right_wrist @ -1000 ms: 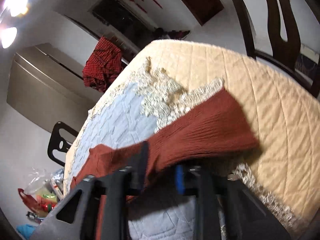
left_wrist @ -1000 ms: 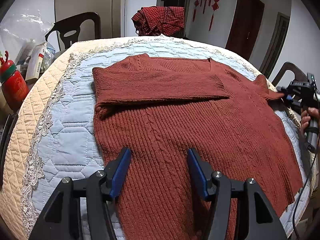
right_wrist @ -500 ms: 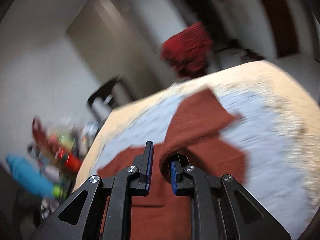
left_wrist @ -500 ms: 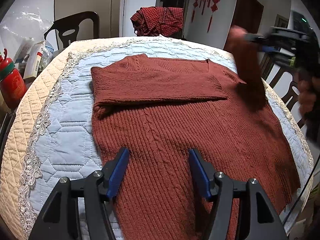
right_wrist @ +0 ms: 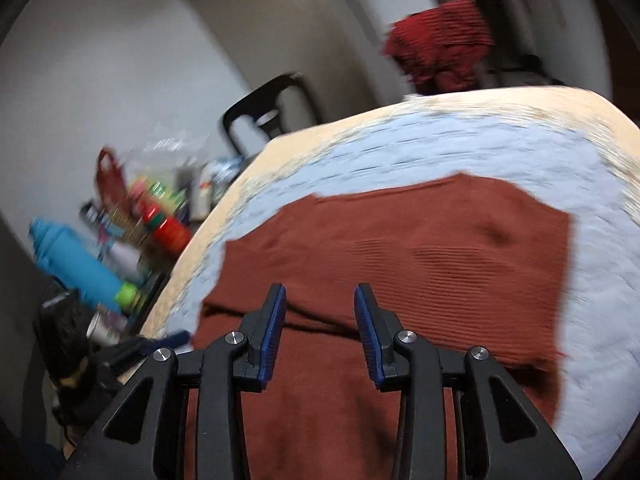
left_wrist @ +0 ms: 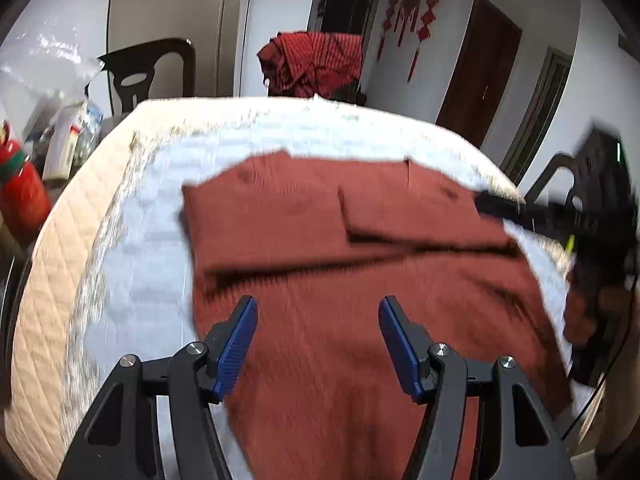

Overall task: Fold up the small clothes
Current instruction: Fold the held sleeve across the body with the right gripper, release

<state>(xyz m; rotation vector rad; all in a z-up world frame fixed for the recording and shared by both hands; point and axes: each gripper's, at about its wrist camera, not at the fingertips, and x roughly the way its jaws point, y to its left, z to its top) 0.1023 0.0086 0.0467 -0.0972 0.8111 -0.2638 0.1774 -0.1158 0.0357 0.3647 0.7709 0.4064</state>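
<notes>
Change: since the frame a second ago, the right sleeve (left_wrist: 424, 216) has gone from hanging off the far right edge in the right gripper's pinch to lying folded across the chest; the right gripper (right_wrist: 320, 330) has let go of it.
Sweater: the rust-red knit sweater (left_wrist: 360, 300) lies flat on the surface, both sleeves now crossed over the upper body, the left sleeve (left_wrist: 264, 228) under or beside the right one; blur hides the exact overlap.
Meaning for the task: judged from this, the sleeve folds are done and the body fold, hem toward collar or side to side, is what remains.
Right jaws: spread, nothing between them, hovering over the sweater's middle in the right wrist view.
Left gripper (left_wrist: 314, 340): jaws spread wide and empty, held above the lower body of the sweater.
Right gripper seen from the left: a dark blurred shape at the right edge, just beside the sweater's shoulder.
Surface: a round table under a quilted cloth (left_wrist: 132, 280), pale blue in the centre with a cream border and lace trim.
Room: a dark chair (left_wrist: 152, 72) behind, a red plaid garment (left_wrist: 316, 60) draped over another seat, red hanging ornaments (left_wrist: 412, 20) on the wall, bottles and a red container (left_wrist: 20, 192) crowded off to the left.
</notes>
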